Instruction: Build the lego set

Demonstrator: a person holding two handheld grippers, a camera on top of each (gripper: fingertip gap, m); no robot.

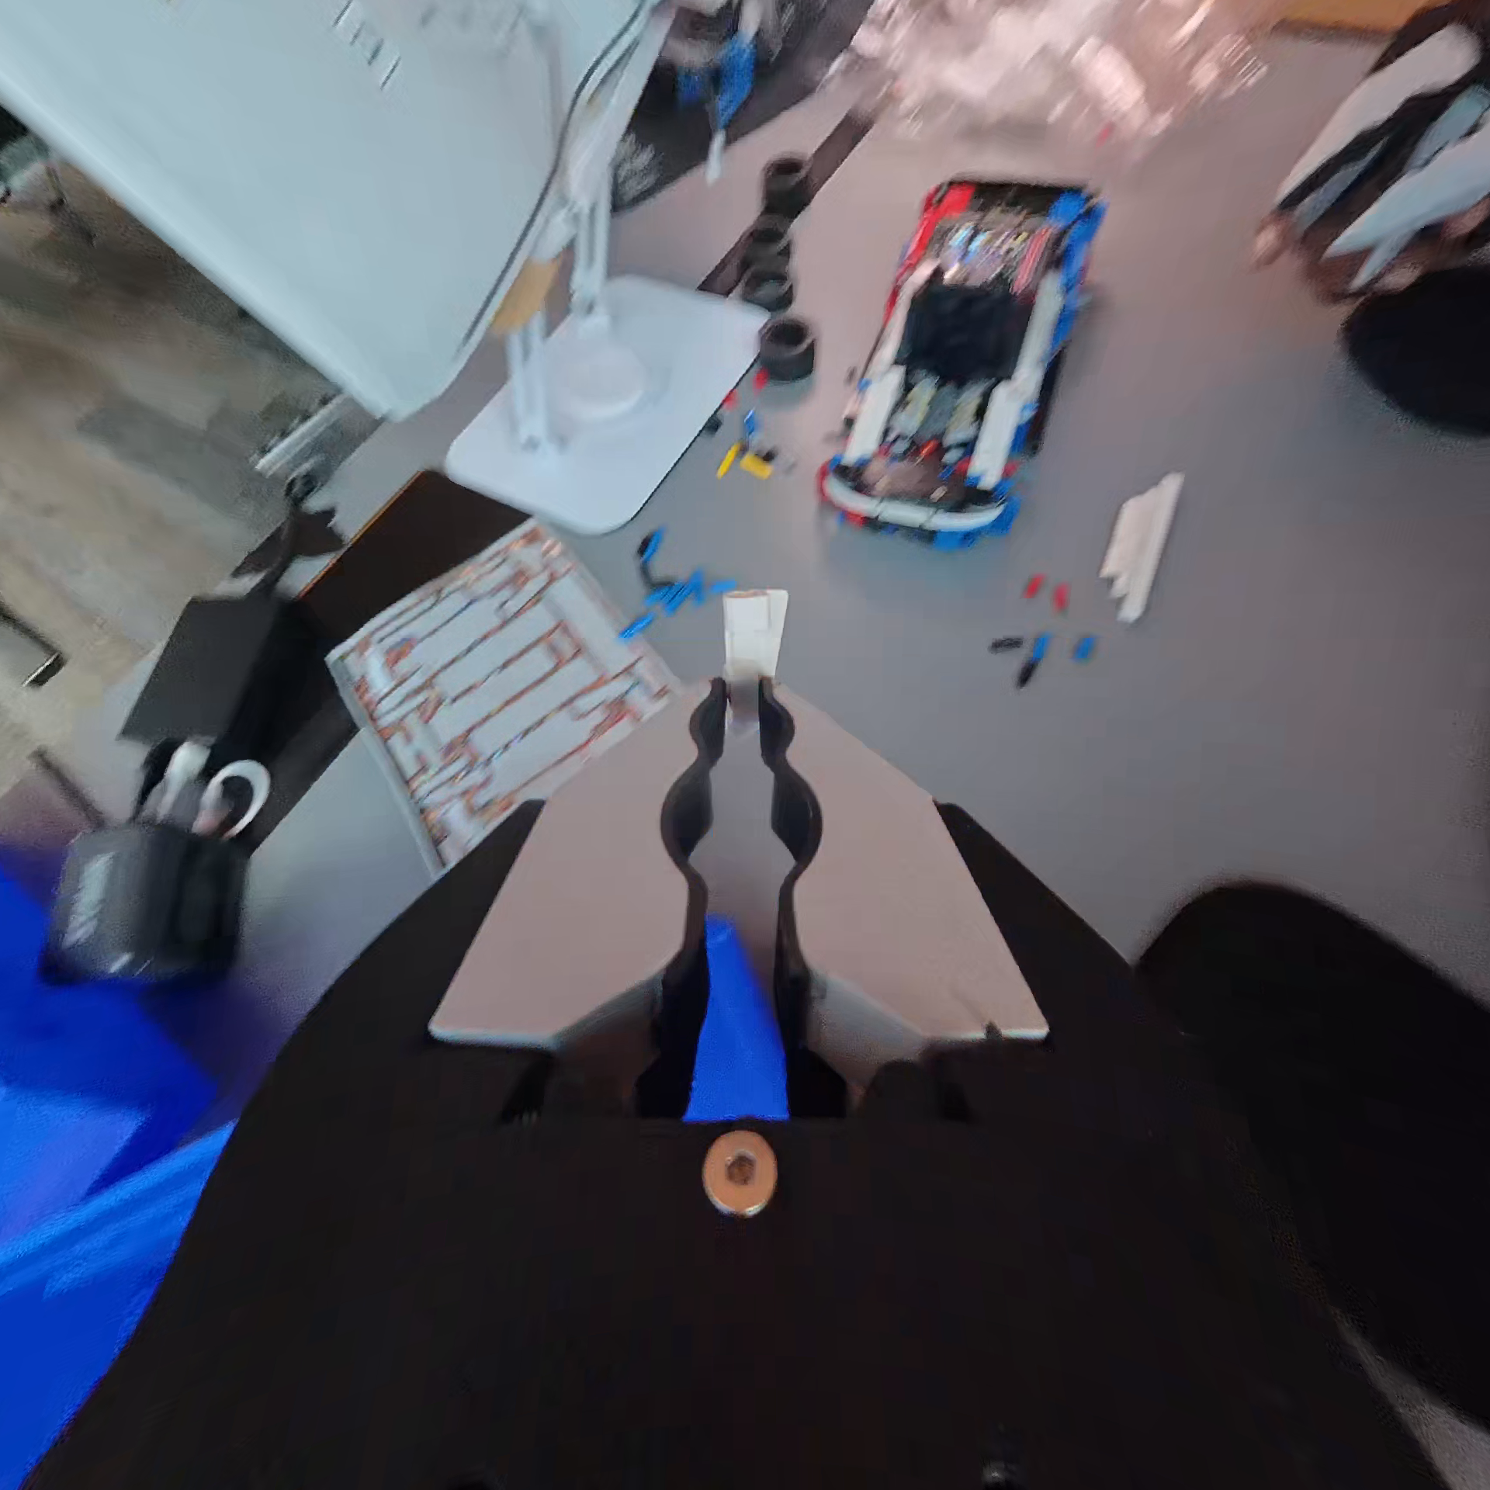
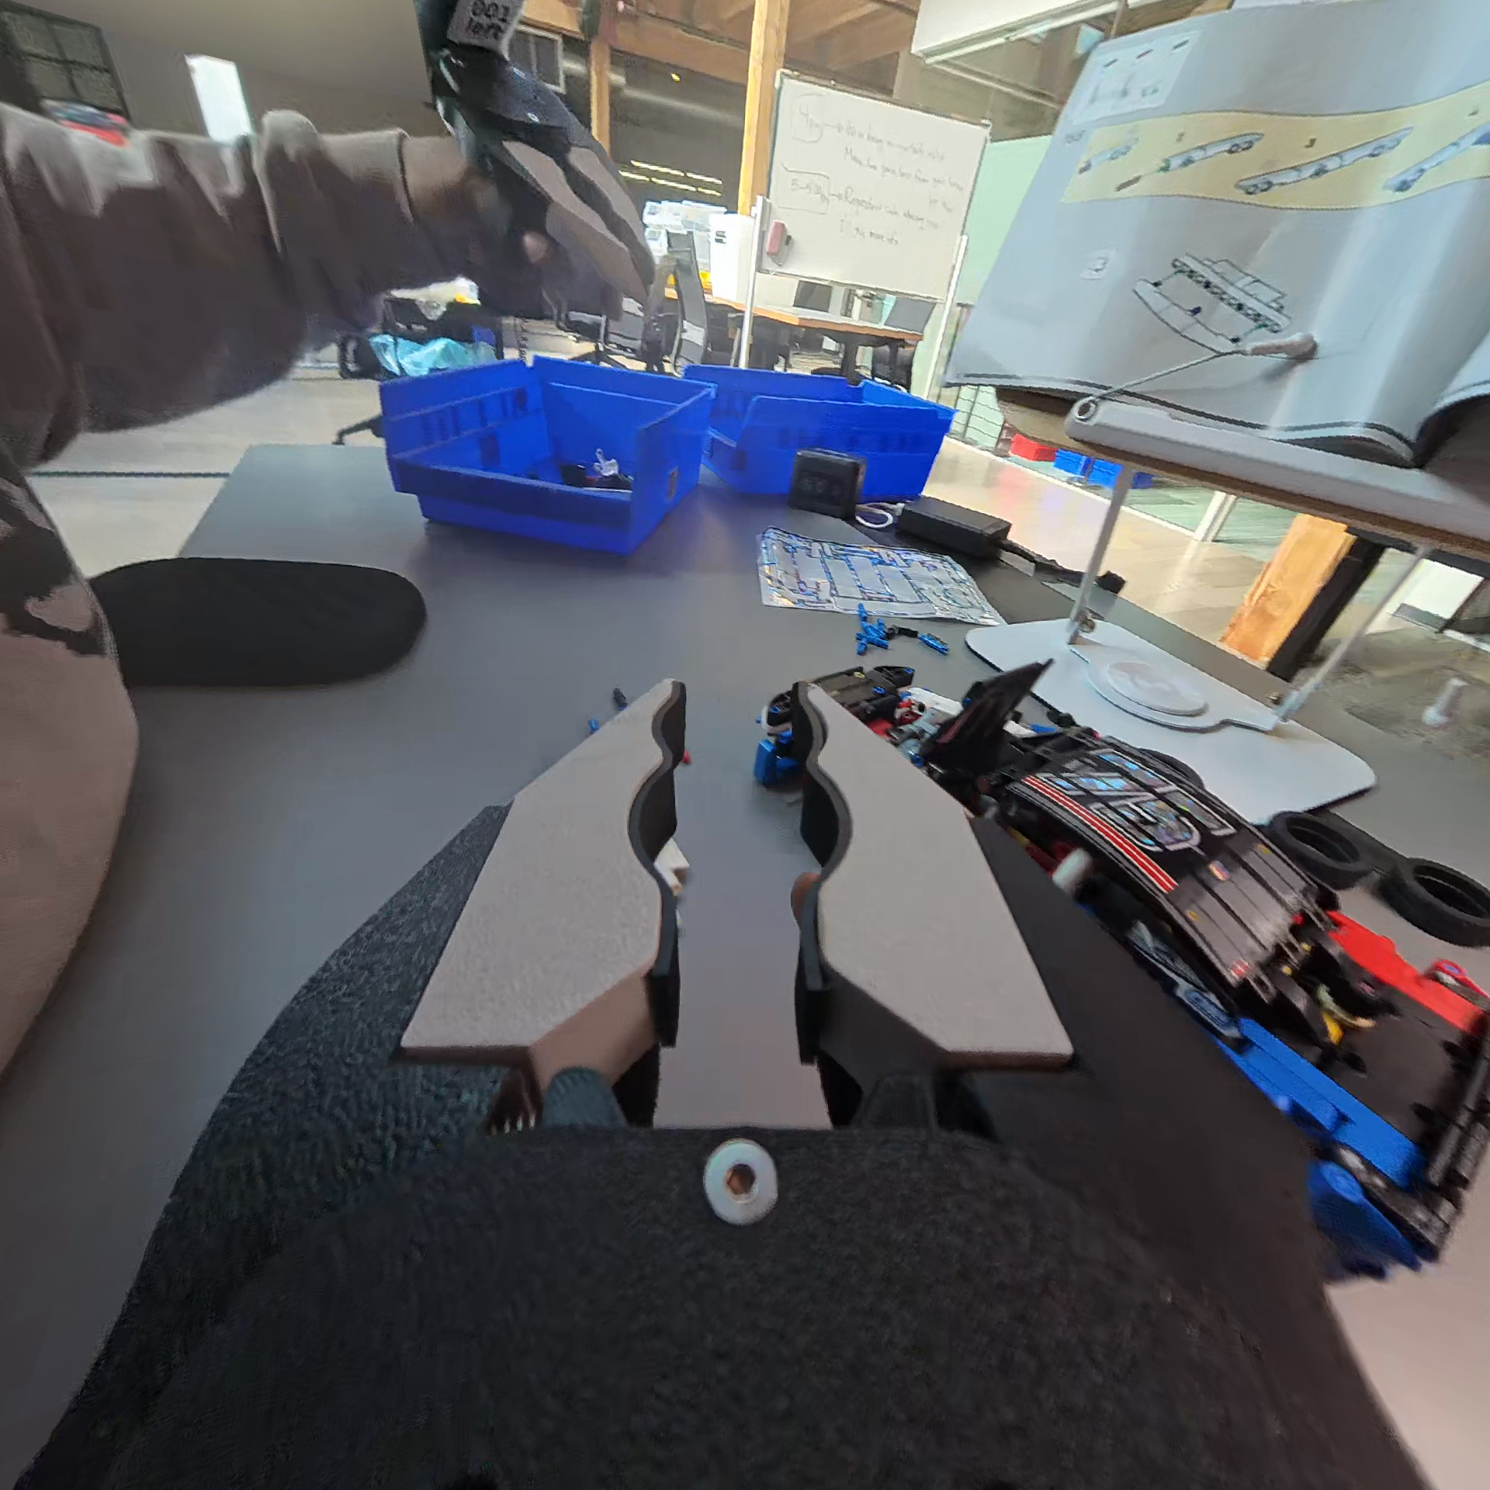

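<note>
Left tongs (image 1: 743, 685) held high above the surface (image 1: 1209, 726), tips pinched on a white piece (image 1: 754, 625); right tongs (image 2: 742, 709) low over it, parted

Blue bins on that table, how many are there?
2. One blue bin stands at the table's far side, a few small parts inside; the second blue bin sits just right of it, behind a small black box. More may lie out of view.

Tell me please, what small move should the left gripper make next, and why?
Probably bring the white piece down toward the car model. The left gripper is shut on it, high above the table, while the right gripper waits open beside the car.
</note>
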